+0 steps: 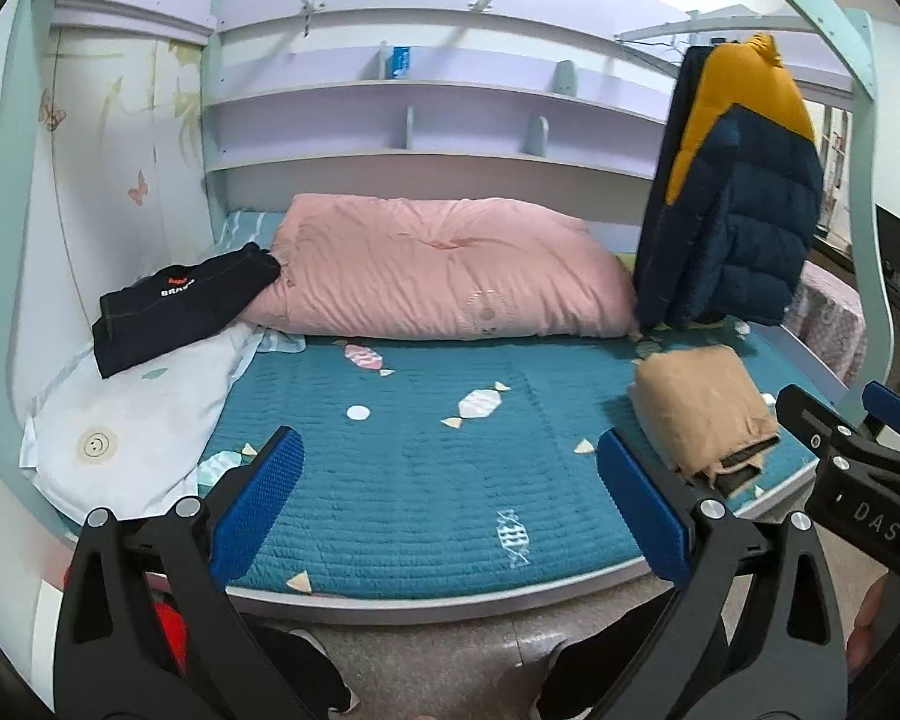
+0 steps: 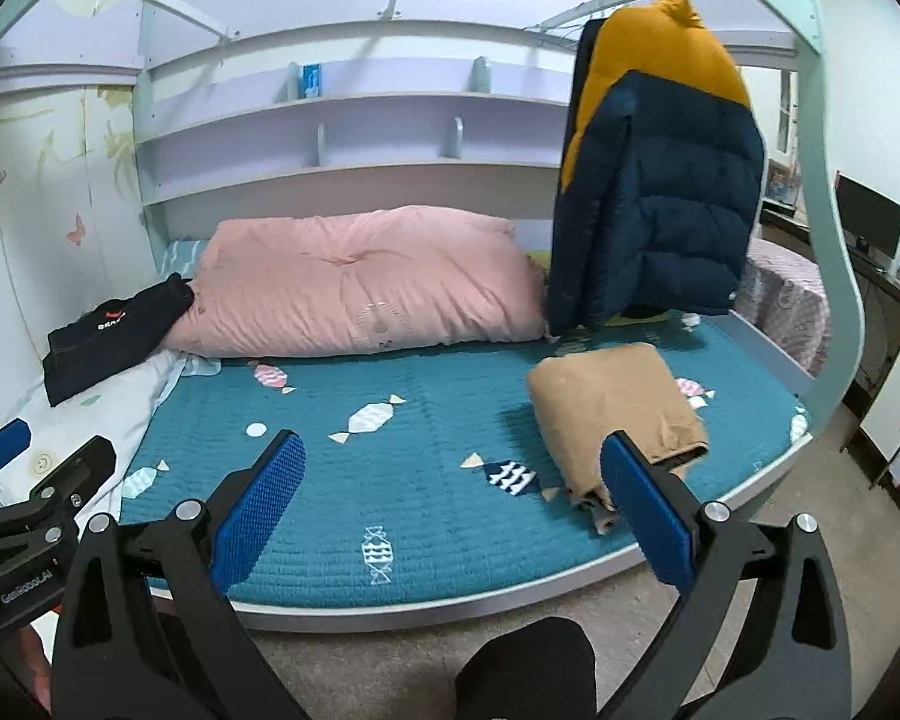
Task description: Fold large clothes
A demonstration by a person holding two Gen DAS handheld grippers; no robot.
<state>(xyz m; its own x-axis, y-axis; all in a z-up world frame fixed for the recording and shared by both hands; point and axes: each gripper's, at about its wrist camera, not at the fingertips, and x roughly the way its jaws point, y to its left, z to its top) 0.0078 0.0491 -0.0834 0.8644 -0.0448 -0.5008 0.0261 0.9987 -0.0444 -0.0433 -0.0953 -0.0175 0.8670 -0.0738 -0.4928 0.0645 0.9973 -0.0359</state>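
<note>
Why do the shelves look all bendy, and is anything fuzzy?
Left wrist view: the fisheye lens bows the pale purple wall shelves, and black corners ring the picture. Right wrist view: same bending; the tan folded garment casts a soft shadow leftward on the teal quilted bedspread; the hanging navy-and-mustard puffer jacket looks slightly soft.

A bed (image 1: 390,516) covered in a teal quilted mattress pad (image 2: 438,480) printed with candy shapes is filling both views; a folded pink quilt (image 1: 444,270) is lying across its far side against the headboard shelving; a white pillow (image 1: 132,426) with a small smiley face is resting at the left end, and a folded black garment (image 1: 174,312) with white lettering is sitting on top of it, touching the quilt's left corner; a folded tan garment (image 2: 618,414) is lying near the front right edge of the pad; a navy and mustard puffer jacket (image 2: 654,180) is hanging at the right end, its hem just above the mattress pad beside the quilt.
</note>
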